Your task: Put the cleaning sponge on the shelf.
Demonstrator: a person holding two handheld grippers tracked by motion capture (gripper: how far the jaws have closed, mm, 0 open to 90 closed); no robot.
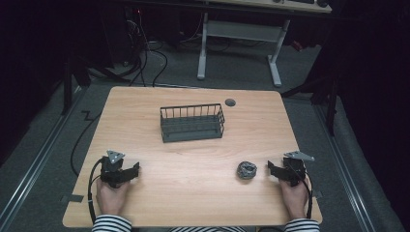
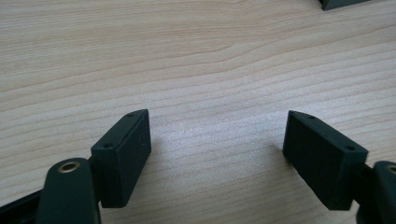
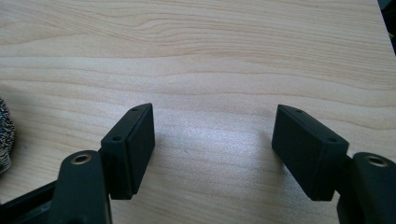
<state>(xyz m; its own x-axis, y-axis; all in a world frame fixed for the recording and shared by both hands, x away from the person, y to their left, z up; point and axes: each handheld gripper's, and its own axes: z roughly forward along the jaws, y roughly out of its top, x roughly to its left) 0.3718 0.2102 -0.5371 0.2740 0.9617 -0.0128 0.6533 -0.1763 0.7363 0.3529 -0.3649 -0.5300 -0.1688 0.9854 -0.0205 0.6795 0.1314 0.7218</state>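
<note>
Both the left gripper (image 1: 137, 166) and the right gripper (image 1: 269, 166) rest on the light wooden table (image 1: 193, 193) with jaws apart and empty, probably ready to begin, while the crumpled grey steel-wool scouring ball (image 1: 246, 170) lies just beside the right one, near the dark wire basket (image 1: 192, 123).

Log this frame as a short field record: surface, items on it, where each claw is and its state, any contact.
surface: wooden table
items: dark wire basket, mid-table toward the far edge; grey scrunched ball, near right
left claw: resting near the table's left front, jaws apart, nothing between them
right claw: near the right front, just right of the grey ball, jaws apart, nothing between them
contact: neither claw touches the ball or the basket
basket contents: nothing visible inside
</note>
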